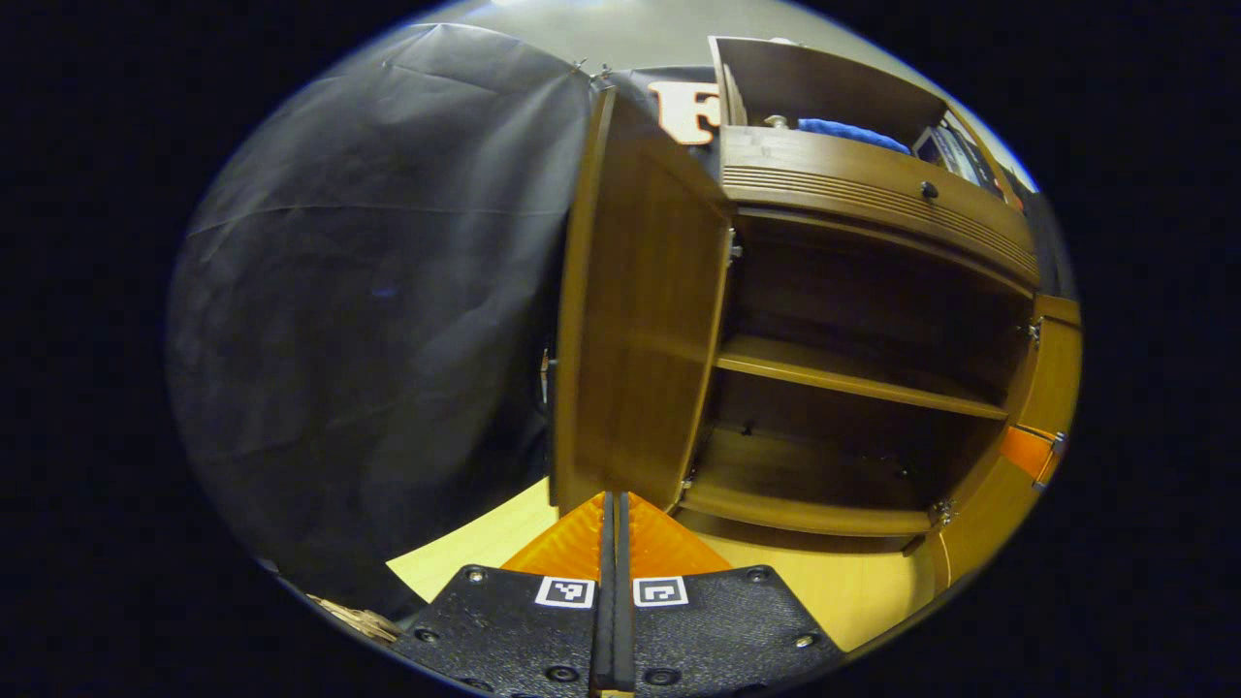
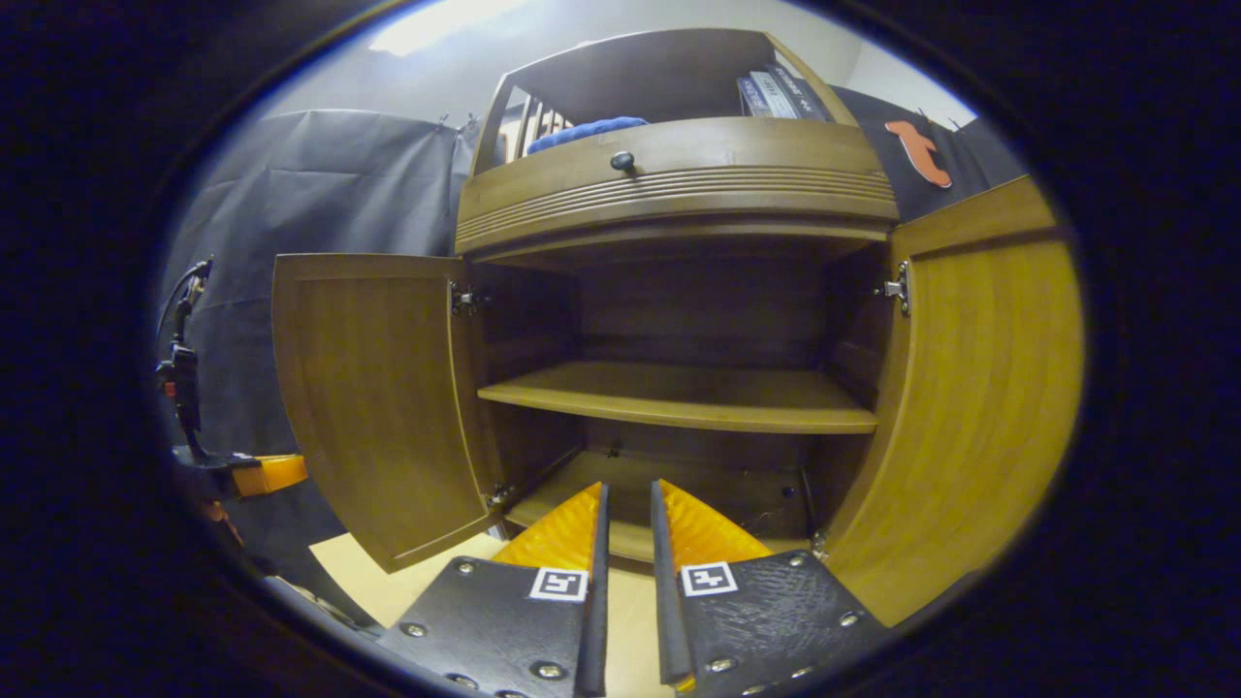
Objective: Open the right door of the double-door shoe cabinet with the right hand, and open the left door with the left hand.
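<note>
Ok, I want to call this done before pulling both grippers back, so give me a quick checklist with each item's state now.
1. Left door swung open: ok.
2. Right door swung open: ok.
3. Left gripper holding nothing, fingers together: ok.
4. Right gripper free of the doors, slightly open: ok.
5. Middle shelf bare, nothing to snag: ok.
6. Space behind both grippers clear for retreat: cannot tell.

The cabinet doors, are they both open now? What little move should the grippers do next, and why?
Probably just ease both grippers back from the cabinet. The left door and the right door both stand swung wide, with the shelf inside in plain sight. The left gripper has its fingers together on nothing, and the right gripper is slightly open and holds nothing, so the opening looks done.
</note>
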